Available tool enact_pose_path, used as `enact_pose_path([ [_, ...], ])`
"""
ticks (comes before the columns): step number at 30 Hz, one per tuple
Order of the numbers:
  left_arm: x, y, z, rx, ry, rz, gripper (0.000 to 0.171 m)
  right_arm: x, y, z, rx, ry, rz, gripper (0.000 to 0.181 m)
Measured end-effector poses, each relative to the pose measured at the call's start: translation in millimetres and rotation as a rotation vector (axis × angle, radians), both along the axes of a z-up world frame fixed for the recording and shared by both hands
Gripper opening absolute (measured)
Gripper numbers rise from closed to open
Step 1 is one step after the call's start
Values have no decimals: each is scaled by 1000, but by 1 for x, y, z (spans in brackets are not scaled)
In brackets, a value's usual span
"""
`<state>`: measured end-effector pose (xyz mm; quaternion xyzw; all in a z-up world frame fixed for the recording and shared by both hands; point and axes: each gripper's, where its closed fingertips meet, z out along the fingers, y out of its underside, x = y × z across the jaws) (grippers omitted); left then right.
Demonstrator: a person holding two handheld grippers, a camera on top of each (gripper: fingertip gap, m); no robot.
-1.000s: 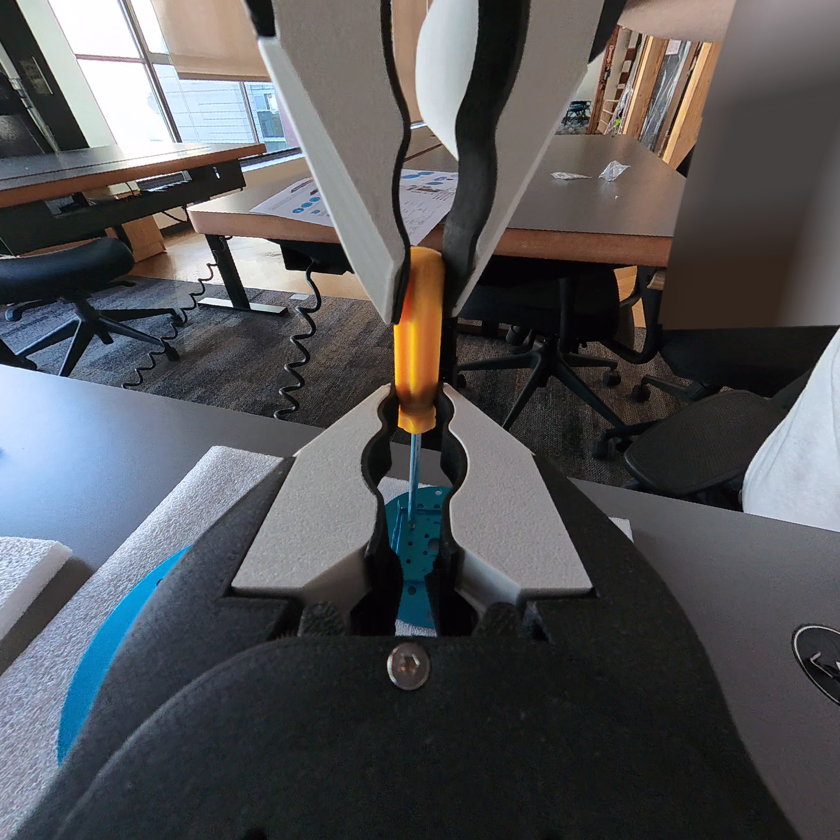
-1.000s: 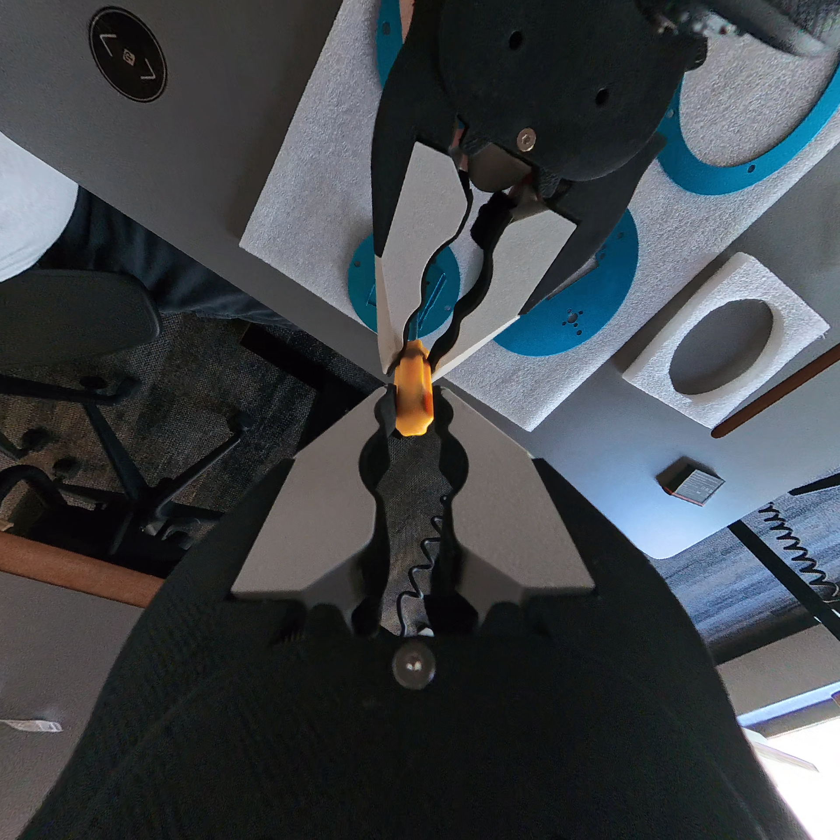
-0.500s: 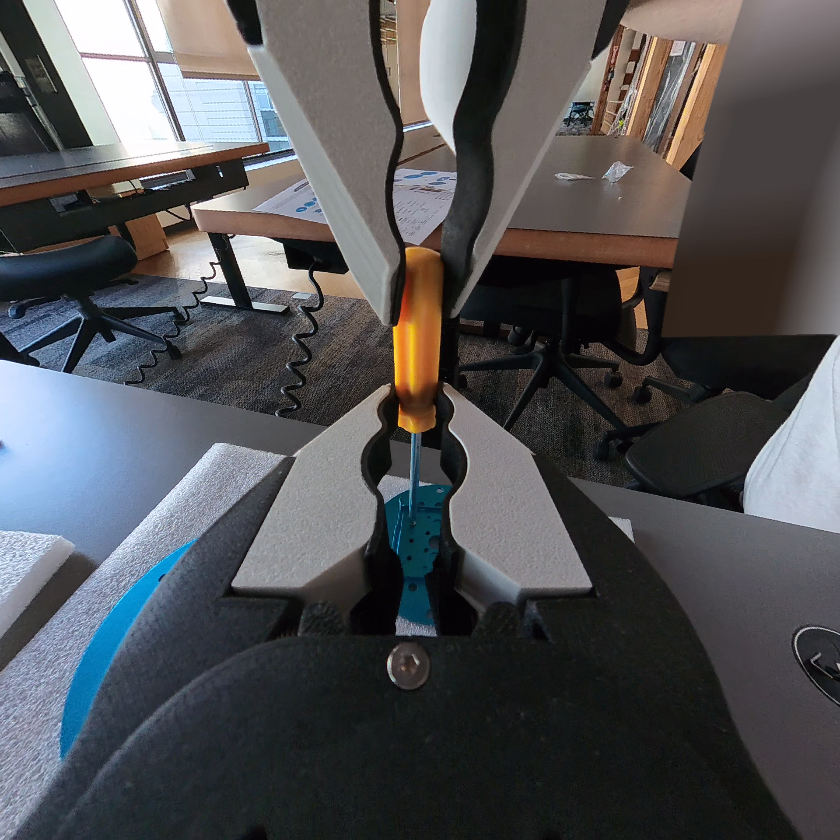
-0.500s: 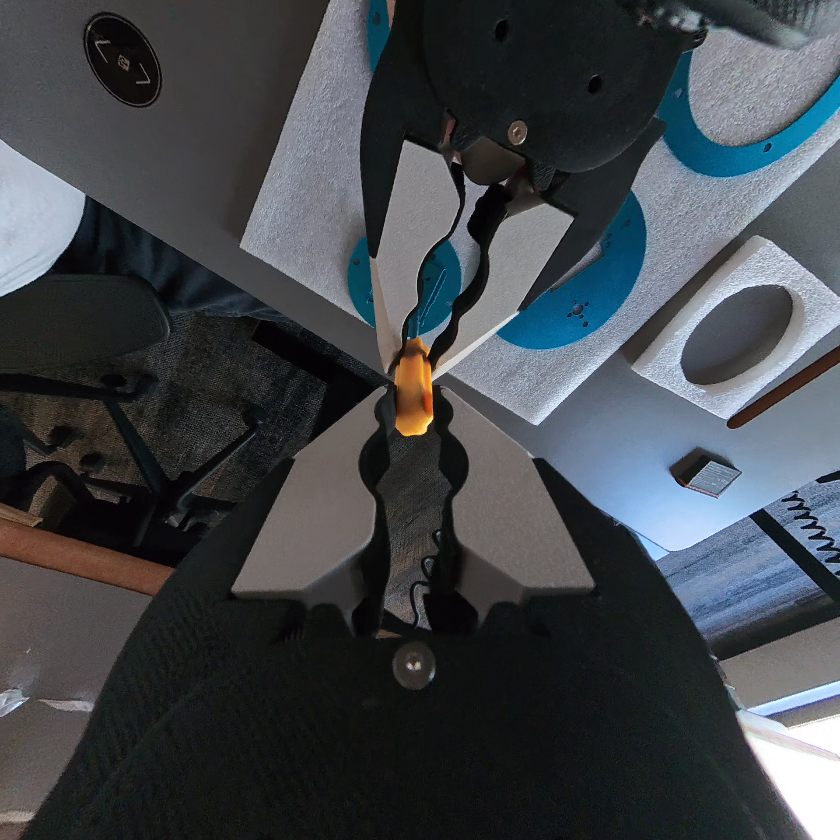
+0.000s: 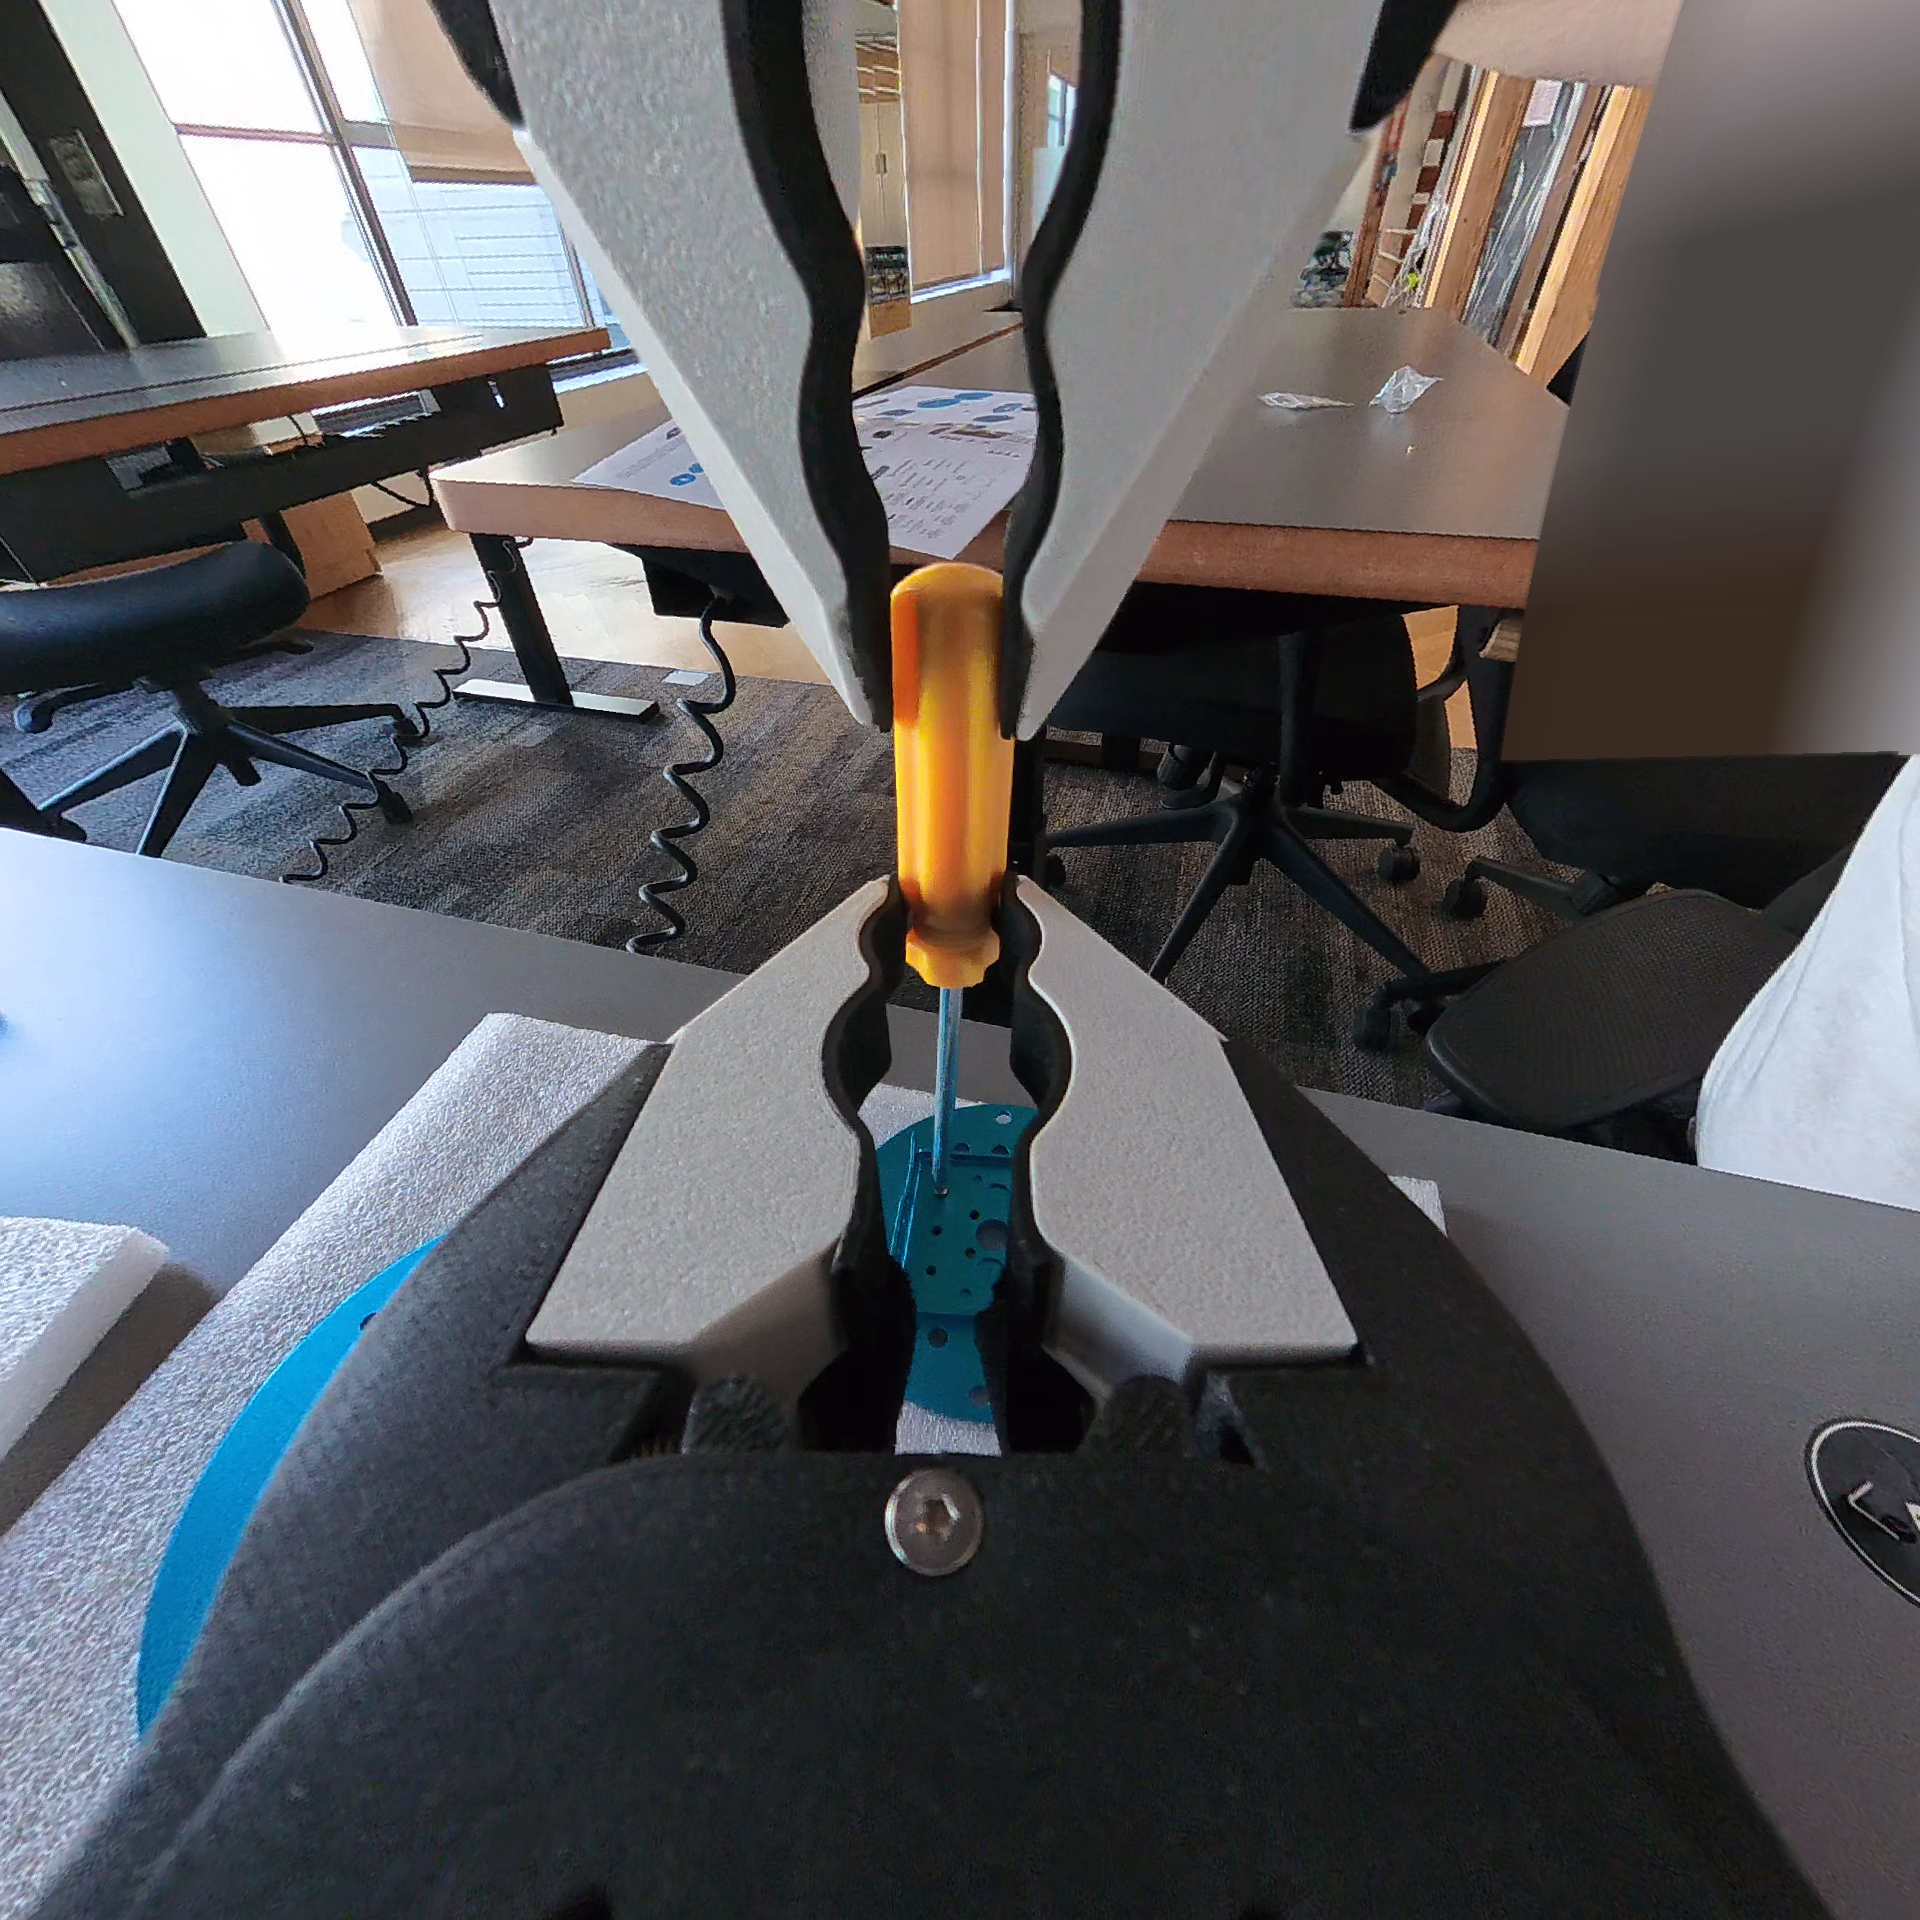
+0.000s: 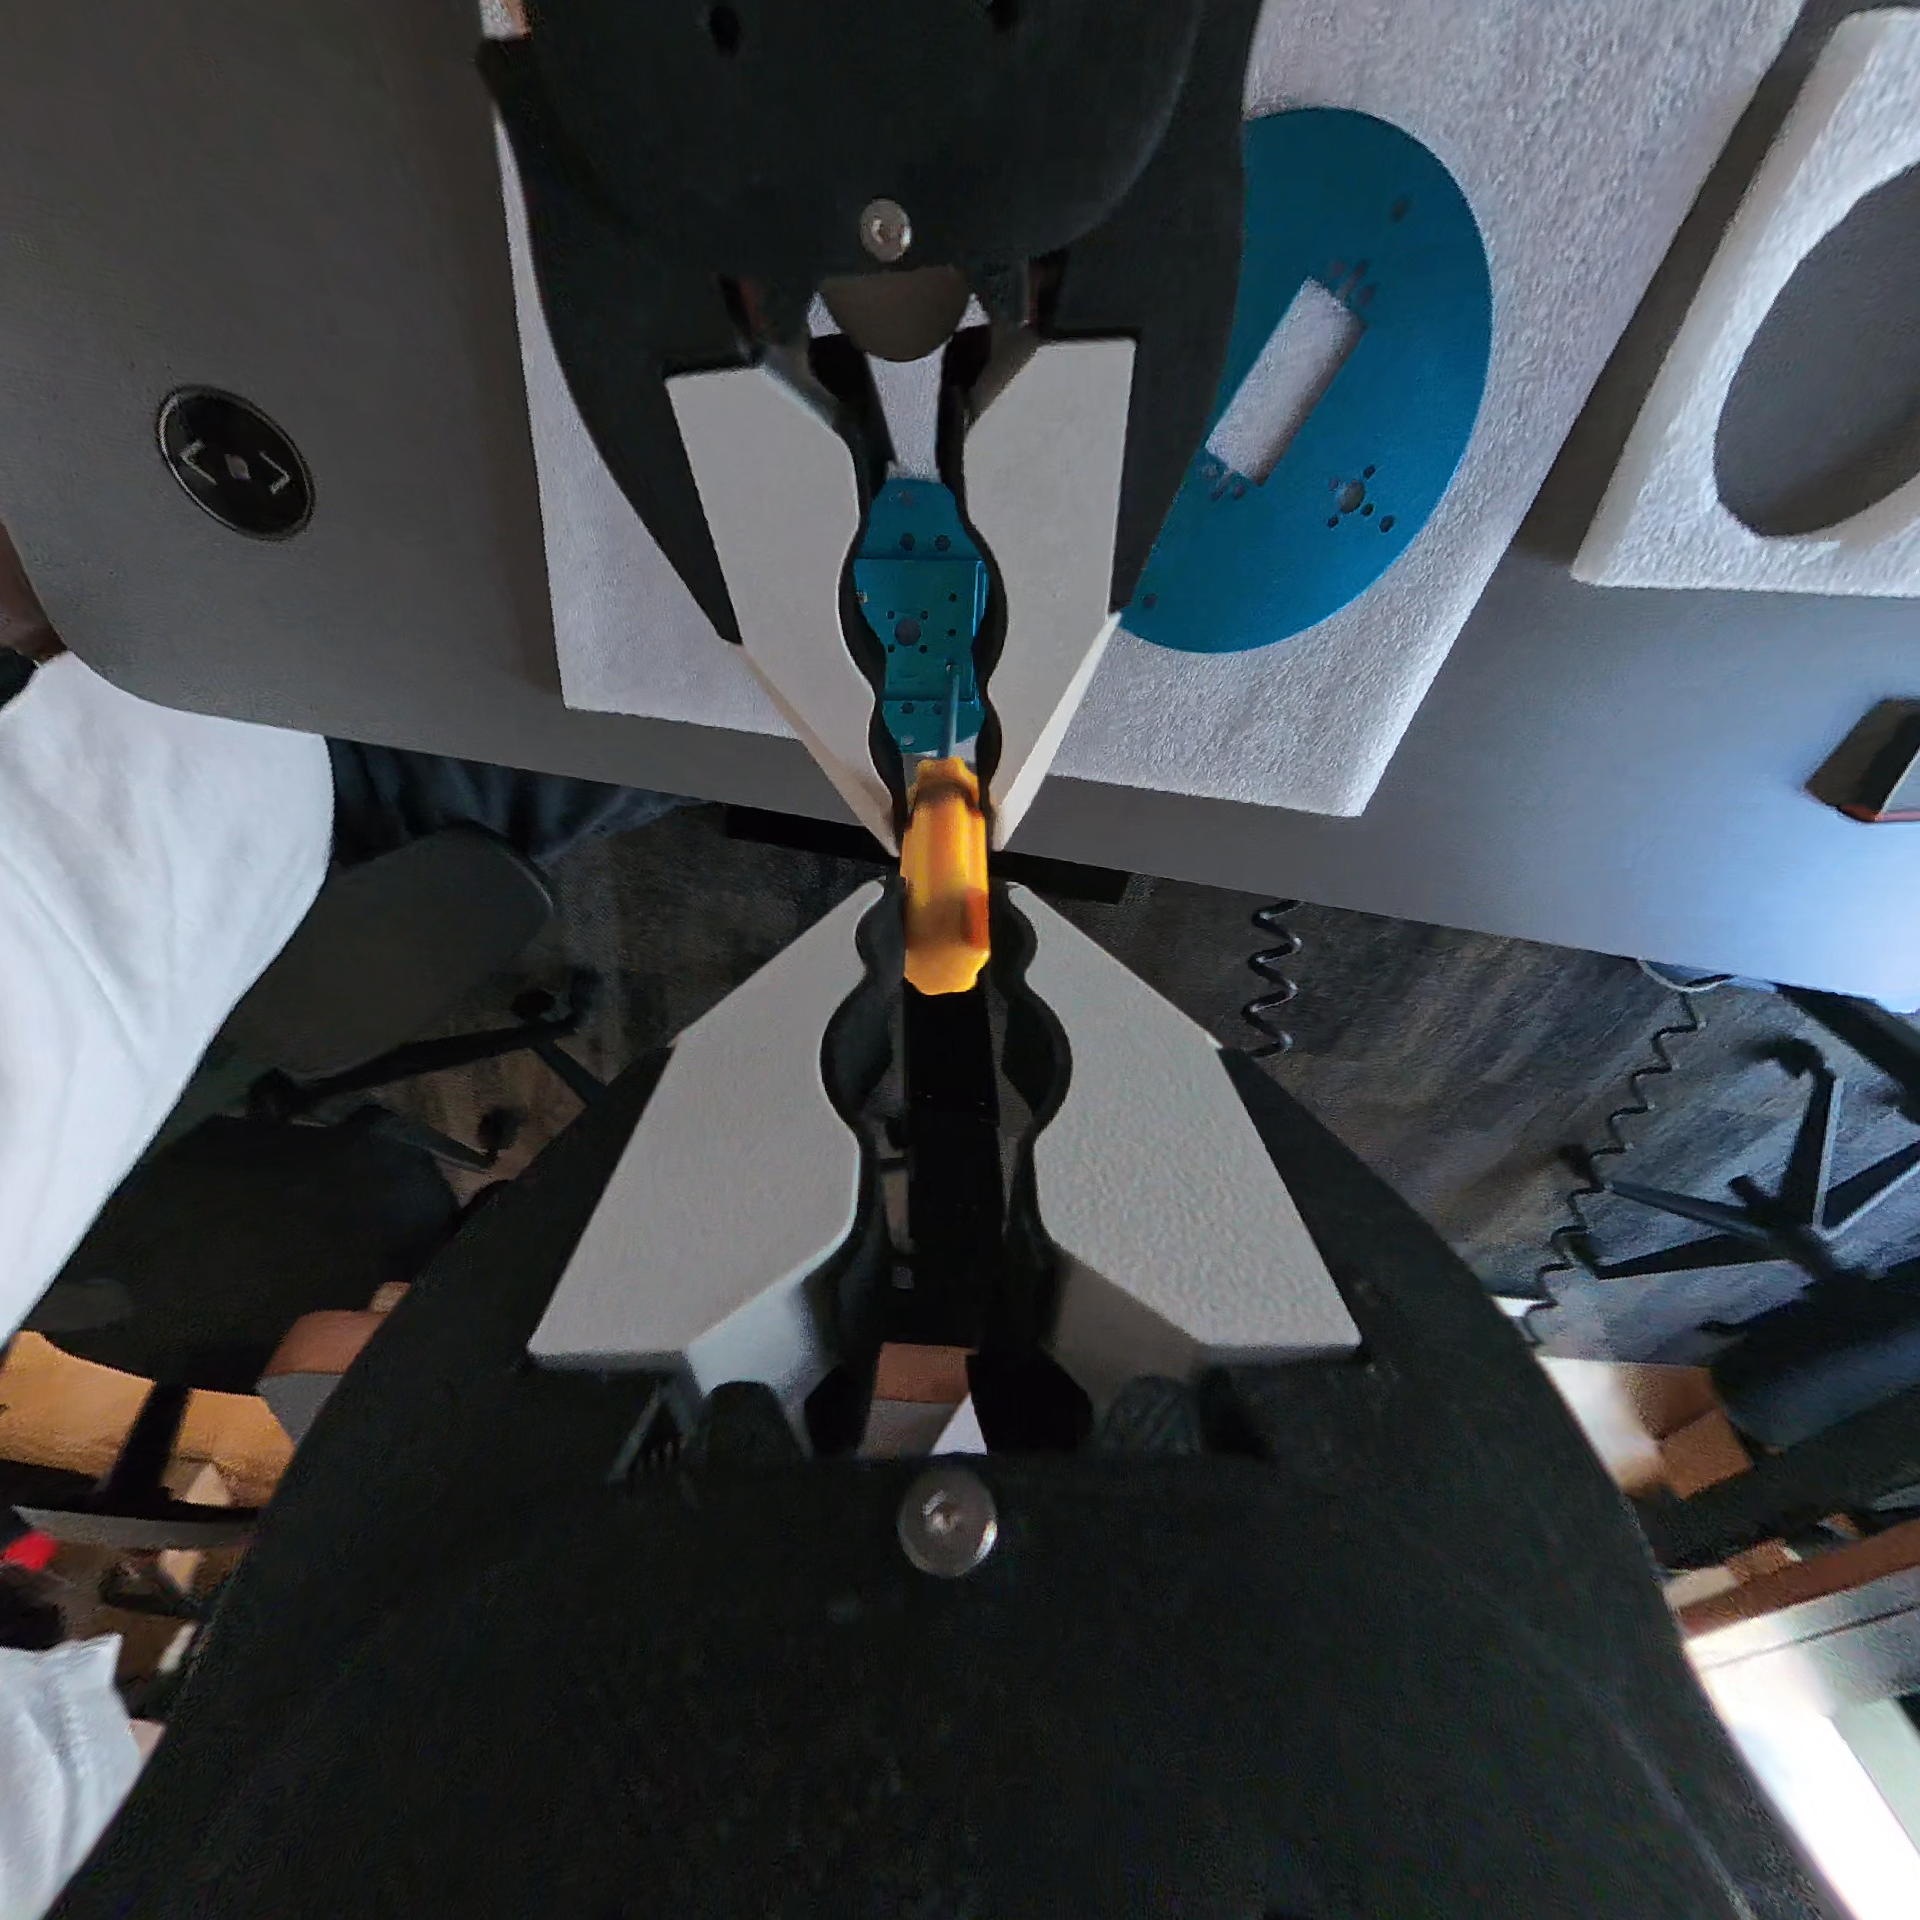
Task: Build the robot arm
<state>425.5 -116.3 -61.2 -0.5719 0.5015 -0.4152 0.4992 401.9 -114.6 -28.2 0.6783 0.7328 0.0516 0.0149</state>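
Since a second ago, your right gripper (image 6: pixel 943 894) has swung round, so that in the right wrist view the left gripper (image 6: pixel 943 831) now faces it straight on instead of at a slant, and the large blue disc (image 6: pixel 1351 416) with its rectangular slot has come clear of the left gripper's body. Your hold on the screwdriver (image 5: pixel 951 790) is unchanged.

You have both grippers on the orange handle. Your left gripper (image 5: pixel 954 914) pinches its lower end, just above the collar where the thin metal shaft comes out. Your right gripper (image 5: pixel 948 717) comes down from above, its fingers pressed against the upper part of the handle just below the rounded top.

You hold the screwdriver upright. Its shaft runs down between the left gripper's fingers, and its tip meets a small blue plate (image 5: pixel 961 1226) full of holes, beside a raised bracket on that plate. The plate lies on a white foam pad (image 5: pixel 436 1164) on the grey desk (image 5: pixel 260 997), close to the desk's edge. A second white foam block (image 6: pixel 1766 312) with an oval hole lies farther along the desk, apart from the pad. A round black button panel (image 6: pixel 235 462) is set in the desk on the other side.
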Motion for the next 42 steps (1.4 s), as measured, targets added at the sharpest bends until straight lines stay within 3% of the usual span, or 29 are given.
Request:
enact_pose_path([
  [5,-1,1,0,4,8,3,15,-1,2,0,-51,54,-137,15],
  [9,0,-1,0,18,16,0,15,-2,-3,2,-49,71,149,14],
  [13,0,0,0,22,19,0,15,2,-6,4,15,80,496,25],
  [16,0,0,0,25,20,2,15,4,0,1,73,64,588,17],
  [25,2,-1,-2,27,23,-3,14,11,1,-2,21,-3,358,16],
  [34,-5,2,13,44,-41,24,14,3,2,13,57,41,364,16],
  [42,0,-1,11,40,-30,8,14,8,-1,11,-2,118,312,16],
])
